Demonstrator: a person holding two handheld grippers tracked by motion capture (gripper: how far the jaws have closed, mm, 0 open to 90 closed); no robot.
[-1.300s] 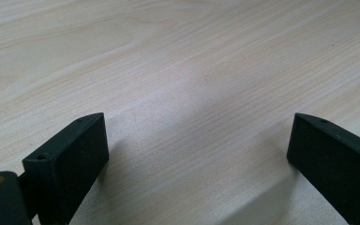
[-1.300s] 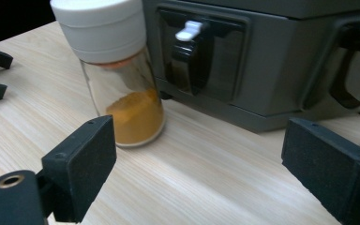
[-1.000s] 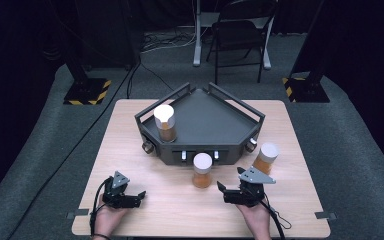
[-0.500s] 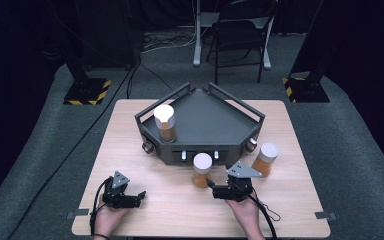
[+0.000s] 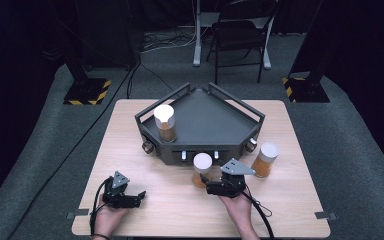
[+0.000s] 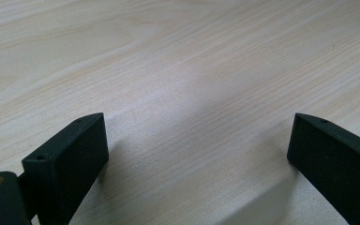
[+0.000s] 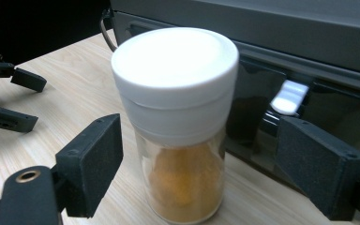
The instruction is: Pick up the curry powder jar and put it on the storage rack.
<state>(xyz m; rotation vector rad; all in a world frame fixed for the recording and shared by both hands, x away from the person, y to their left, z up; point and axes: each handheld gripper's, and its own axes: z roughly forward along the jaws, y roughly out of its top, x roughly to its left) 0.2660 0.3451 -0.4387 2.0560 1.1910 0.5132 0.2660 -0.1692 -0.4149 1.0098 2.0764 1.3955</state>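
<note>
At the near left of the desk (image 5: 130, 145), the left hand-held gripper (image 5: 130, 199) rests with its jaws spread wide over bare wood. On the dark grey tray (image 5: 215, 120), at its left side, stands one white-capped jar (image 5: 165, 122). In front of the tray, the middle jar (image 7: 178, 122) stands upright between the parted jaws of the right hand-held gripper (image 7: 201, 173), neither pad touching it. A third jar (image 5: 265, 160) stands just right of that gripper.
</note>
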